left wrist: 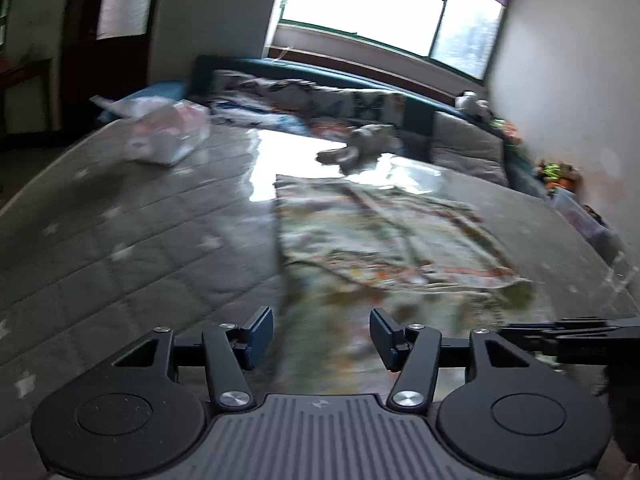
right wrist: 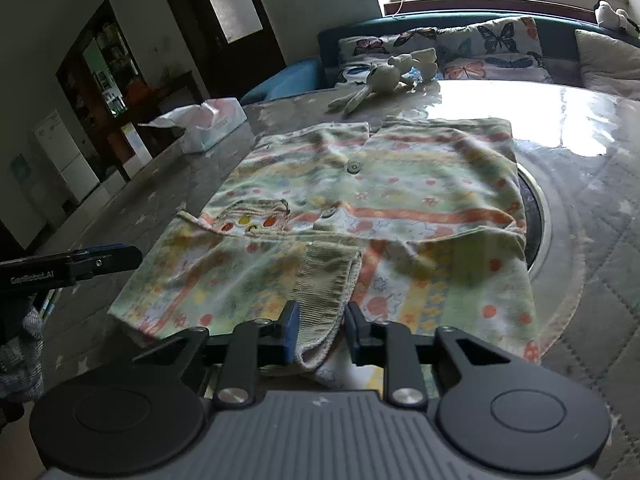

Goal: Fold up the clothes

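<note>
Ribbed cuff (right wrist: pixel 328 296) of a sleeve lies nearest, right between the two fingers of the right gripper (right wrist: pixel 322 326), whose jaws stand narrow around it. Whether the pads actually press the cloth I cannot tell; the blue pad on one side looks to touch it, while the other side shows a sliver of gap.

Spreading away from that tool is the quilted grey tabletop (right wrist: pixel 600 264) under a clear shiny cover, and on it the task's thing, a small patterned garment (right wrist: pixel 400 200) in green, orange and yellow, lying flat with its buttons up and its sleeve already laid across the lower body. Beyond the garment, well apart, lie a stuffed rabbit (right wrist: pixel 380 80) and, off to the left, a tissue pack (right wrist: pixel 212 124).

Over at the garment's left edge hovers the left gripper (left wrist: pixel 322 338), jaws spread and nothing between them; its view is blurred.

My guess is that the sleeve fold is in hand. The next move would call for a firm pinch on the cuff or hem, with the left gripper taking the matching edge, so both sides lift evenly.
</note>
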Action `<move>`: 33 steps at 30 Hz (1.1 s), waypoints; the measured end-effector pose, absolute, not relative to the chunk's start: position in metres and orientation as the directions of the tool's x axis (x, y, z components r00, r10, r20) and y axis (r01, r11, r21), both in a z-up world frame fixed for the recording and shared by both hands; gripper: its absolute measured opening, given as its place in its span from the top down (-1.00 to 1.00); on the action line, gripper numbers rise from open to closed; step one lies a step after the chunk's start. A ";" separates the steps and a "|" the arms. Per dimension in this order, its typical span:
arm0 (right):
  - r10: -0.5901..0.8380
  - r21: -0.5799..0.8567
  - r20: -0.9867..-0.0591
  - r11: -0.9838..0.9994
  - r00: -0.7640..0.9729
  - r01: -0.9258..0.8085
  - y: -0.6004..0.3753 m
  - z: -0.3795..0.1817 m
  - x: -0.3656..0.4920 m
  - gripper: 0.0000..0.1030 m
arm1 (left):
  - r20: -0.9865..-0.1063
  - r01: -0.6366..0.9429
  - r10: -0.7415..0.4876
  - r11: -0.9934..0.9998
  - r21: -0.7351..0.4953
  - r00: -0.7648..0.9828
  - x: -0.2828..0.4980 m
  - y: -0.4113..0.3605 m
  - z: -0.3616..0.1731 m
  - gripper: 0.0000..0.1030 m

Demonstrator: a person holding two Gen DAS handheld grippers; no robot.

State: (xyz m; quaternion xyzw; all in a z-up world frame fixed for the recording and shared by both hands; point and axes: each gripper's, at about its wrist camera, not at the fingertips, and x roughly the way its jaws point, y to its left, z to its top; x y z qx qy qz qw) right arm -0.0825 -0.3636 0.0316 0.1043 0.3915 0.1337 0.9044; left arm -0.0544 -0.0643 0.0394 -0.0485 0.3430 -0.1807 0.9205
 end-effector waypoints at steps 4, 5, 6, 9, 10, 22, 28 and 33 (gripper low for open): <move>0.305 0.274 -0.672 0.949 0.675 -0.155 -0.363 0.037 -0.085 0.87 | -0.637 0.255 -0.333 0.943 -0.215 0.695 -0.050 -0.055 0.032 -0.11; 0.289 0.249 -0.664 0.955 0.690 -0.161 -0.361 0.042 -0.087 0.87 | -0.639 0.253 -0.331 0.944 -0.214 0.695 -0.049 -0.055 0.031 -0.11; 0.277 0.226 -0.654 0.960 0.704 -0.167 -0.359 0.048 -0.089 0.87 | -0.639 0.254 -0.330 0.944 -0.211 0.695 -0.049 -0.055 0.030 -0.11; 0.252 0.181 -0.621 0.967 0.742 -0.177 -0.358 0.065 -0.092 0.88 | -0.639 0.258 -0.327 0.945 -0.202 0.696 -0.049 -0.057 0.028 -0.11; 0.243 0.171 -0.612 0.970 0.753 -0.173 -0.359 0.069 -0.092 0.88 | -0.639 0.259 -0.326 0.945 -0.199 0.697 -0.048 -0.058 0.028 -0.11; 0.180 0.189 -0.649 0.979 0.739 -0.073 -0.379 0.047 -0.090 0.85 | -0.631 0.309 -0.334 0.938 -0.154 0.700 -0.030 -0.082 0.031 -0.06; 0.136 0.141 -0.647 0.988 0.750 -0.058 -0.379 0.049 -0.085 0.78 | -0.619 0.371 -0.383 0.915 -0.157 0.685 -0.018 -0.100 0.032 0.25; 0.175 0.141 -0.622 0.984 0.763 -0.110 -0.374 0.054 -0.074 0.78 | -0.633 0.413 -0.410 0.898 -0.154 0.657 -0.007 -0.113 0.024 0.29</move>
